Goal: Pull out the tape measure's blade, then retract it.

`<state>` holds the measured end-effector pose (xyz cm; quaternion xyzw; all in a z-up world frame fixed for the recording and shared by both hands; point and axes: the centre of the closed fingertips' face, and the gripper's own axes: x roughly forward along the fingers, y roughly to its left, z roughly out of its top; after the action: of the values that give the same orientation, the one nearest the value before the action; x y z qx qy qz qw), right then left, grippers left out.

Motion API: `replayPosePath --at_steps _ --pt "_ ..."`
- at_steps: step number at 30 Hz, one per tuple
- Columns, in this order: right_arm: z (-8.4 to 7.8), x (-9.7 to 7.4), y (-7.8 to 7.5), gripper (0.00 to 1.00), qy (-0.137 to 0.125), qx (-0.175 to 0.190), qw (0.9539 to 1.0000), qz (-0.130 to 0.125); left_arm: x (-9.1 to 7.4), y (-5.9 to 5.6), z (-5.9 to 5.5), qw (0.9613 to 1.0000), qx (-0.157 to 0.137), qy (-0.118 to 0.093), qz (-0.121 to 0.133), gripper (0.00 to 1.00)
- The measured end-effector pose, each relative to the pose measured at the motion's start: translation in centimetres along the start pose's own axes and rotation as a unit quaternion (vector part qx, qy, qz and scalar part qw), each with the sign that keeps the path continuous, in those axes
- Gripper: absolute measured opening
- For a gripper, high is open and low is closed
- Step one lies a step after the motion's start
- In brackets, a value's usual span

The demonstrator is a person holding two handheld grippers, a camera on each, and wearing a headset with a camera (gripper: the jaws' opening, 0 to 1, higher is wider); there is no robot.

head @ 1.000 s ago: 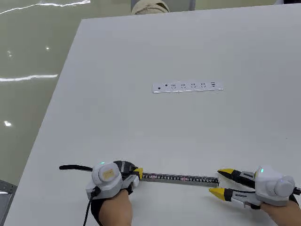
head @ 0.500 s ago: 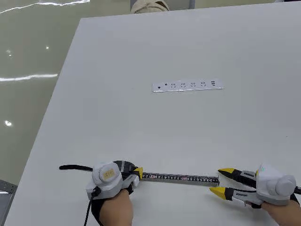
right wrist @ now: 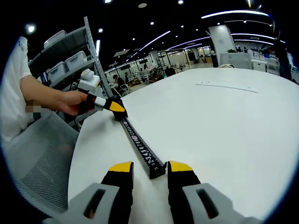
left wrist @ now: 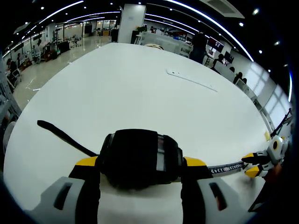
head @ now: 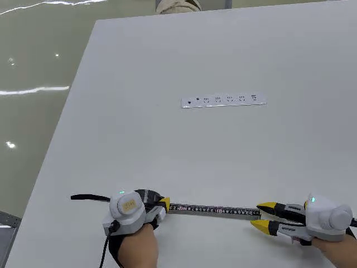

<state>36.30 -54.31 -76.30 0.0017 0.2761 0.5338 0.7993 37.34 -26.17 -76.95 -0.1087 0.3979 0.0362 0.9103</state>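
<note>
My left gripper (head: 162,205) is shut on the black tape measure (left wrist: 140,156), which rests on the white table (head: 195,151) near its front edge. The case's black wrist strap (head: 89,198) trails off to the left. The blade (head: 212,210) lies pulled out flat to the right along the table. Its end sits between the yellow tips of my right gripper (head: 261,216), whose jaws stand a little apart on either side of it. In the right gripper view the blade (right wrist: 140,144) runs from the tip back to the left gripper (right wrist: 112,106), and small gaps show beside the tip.
A white power strip (head: 223,101) lies across the middle of the table, well beyond the tape. The table's left edge (head: 61,117) drops to a glossy floor. A person's foot (head: 177,5) shows at the far edge.
The right gripper's jaws have narrowed around the blade's end. The blade's length and the left gripper are unchanged.
</note>
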Motion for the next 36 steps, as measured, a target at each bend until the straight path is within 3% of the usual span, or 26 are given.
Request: replayPosePath --at_steps 9,28,32,36 --pt "-0.2 0.14 0.0 0.24 0.002 0.006 0.9999 0.008 0.02 0.0 -0.09 1.0 -0.001 0.002 0.0 0.69" --pt "-0.74 0.2 -0.59 0.15 0.017 -0.016 0.9997 0.009 0.1 0.0 -0.01 1.0 0.001 0.004 0.0 0.69" --pt "-0.68 0.23 -0.62 0.14 0.016 -0.022 0.9996 0.011 0.22 0.05 -0.01 1.0 0.001 0.005 0.0 0.69" --pt "-0.67 0.23 -0.54 0.13 0.014 -0.053 0.9984 0.014 0.27 0.04 0.0 1.0 0.002 0.006 0.0 0.69"
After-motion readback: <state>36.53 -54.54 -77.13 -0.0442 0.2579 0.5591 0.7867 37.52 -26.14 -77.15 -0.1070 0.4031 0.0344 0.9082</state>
